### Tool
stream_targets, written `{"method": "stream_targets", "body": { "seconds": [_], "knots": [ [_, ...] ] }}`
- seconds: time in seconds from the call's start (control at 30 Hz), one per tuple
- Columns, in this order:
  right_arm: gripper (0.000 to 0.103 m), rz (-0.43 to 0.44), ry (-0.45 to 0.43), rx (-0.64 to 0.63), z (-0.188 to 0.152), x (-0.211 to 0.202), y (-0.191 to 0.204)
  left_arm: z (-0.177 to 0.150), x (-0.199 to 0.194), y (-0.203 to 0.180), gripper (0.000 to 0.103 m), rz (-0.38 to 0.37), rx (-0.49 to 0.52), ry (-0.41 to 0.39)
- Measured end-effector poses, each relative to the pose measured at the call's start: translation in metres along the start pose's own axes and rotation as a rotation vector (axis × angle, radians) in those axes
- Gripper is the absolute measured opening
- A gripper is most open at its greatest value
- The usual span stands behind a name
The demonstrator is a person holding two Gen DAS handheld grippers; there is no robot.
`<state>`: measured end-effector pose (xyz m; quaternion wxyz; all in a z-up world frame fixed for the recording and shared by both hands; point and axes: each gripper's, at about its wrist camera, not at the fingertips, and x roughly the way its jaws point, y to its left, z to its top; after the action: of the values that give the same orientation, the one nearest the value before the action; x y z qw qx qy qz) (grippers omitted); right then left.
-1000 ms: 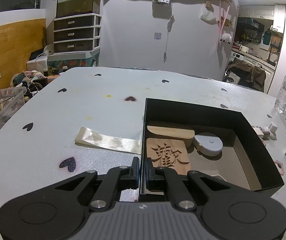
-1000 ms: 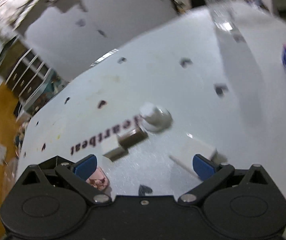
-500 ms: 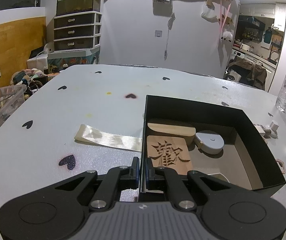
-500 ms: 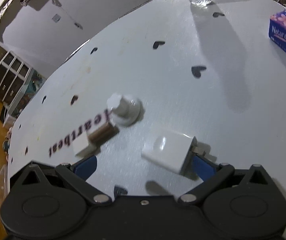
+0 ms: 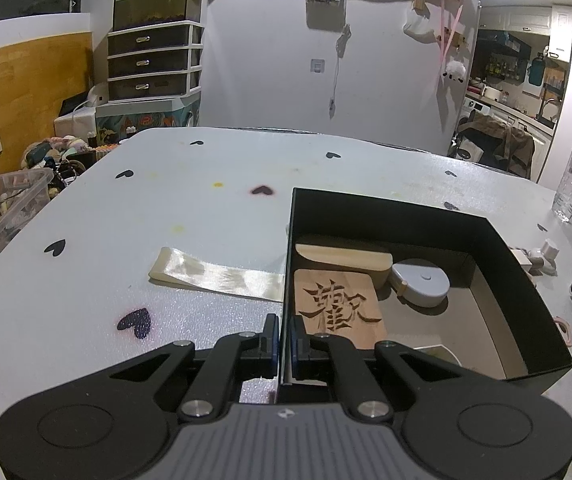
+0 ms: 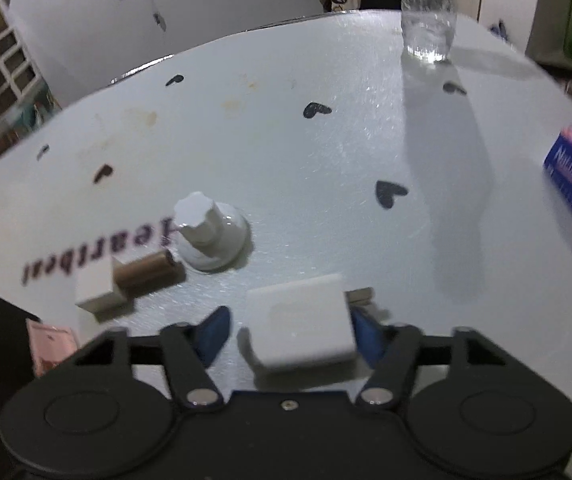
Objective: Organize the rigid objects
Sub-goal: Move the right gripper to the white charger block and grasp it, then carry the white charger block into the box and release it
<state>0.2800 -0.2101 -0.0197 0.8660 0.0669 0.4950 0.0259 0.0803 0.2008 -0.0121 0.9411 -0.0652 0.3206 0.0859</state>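
The right tool (image 6: 287,332) has just been closing around the white plastic charger block (image 6: 301,324). The left tool (image 5: 284,336) pinches the black cardboard box (image 5: 517,276) wall. Lifting comes next.

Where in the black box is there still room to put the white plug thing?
The black box has bare floor along its right side, between the round tape measure and the right wall. The left side is crowded: the carved wooden tile lies there, with a wooden block behind it. The white plug sits on the table outside.
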Motion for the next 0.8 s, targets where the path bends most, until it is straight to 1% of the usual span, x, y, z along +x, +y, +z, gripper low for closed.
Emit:
{"method": "stream_targets", "body": {
  "seconds": [0.03,0.2,0.3,0.4,0.47,0.6,0.73,0.8],
  "knots": [
    [0.053,-0.014,-0.002,-0.016,-0.001,-0.001,0.000,0.000,0.000,0.000,0.006,0.000,0.000,0.000],
    [0.053,0.004,-0.005,-0.061,-0.003,-0.004,0.000,0.000,0.000,0.000,0.006,0.000,0.000,0.001],
    [0.053,0.050,-0.027,-0.091,-0.005,-0.014,0.011,0.000,0.000,-0.001,0.006,0.002,0.003,0.001],
    [0.053,0.121,-0.068,-0.162,-0.005,-0.034,0.031,0.000,0.001,-0.001,0.006,0.002,0.002,-0.001],
    [0.053,0.177,-0.105,-0.243,-0.006,-0.049,0.052,-0.001,0.001,0.000,0.006,0.000,0.001,-0.002],
    [0.053,0.294,-0.175,-0.479,-0.012,-0.079,0.103,-0.002,0.001,0.001,0.006,0.000,-0.001,-0.004],
    [0.053,0.407,-0.175,-0.687,-0.017,-0.091,0.151,-0.001,0.001,0.001,0.006,0.000,0.000,-0.004],
    [0.053,0.426,-0.181,-0.808,-0.023,-0.090,0.178,0.000,0.001,0.000,0.006,-0.001,-0.001,-0.004]
  ]
}}
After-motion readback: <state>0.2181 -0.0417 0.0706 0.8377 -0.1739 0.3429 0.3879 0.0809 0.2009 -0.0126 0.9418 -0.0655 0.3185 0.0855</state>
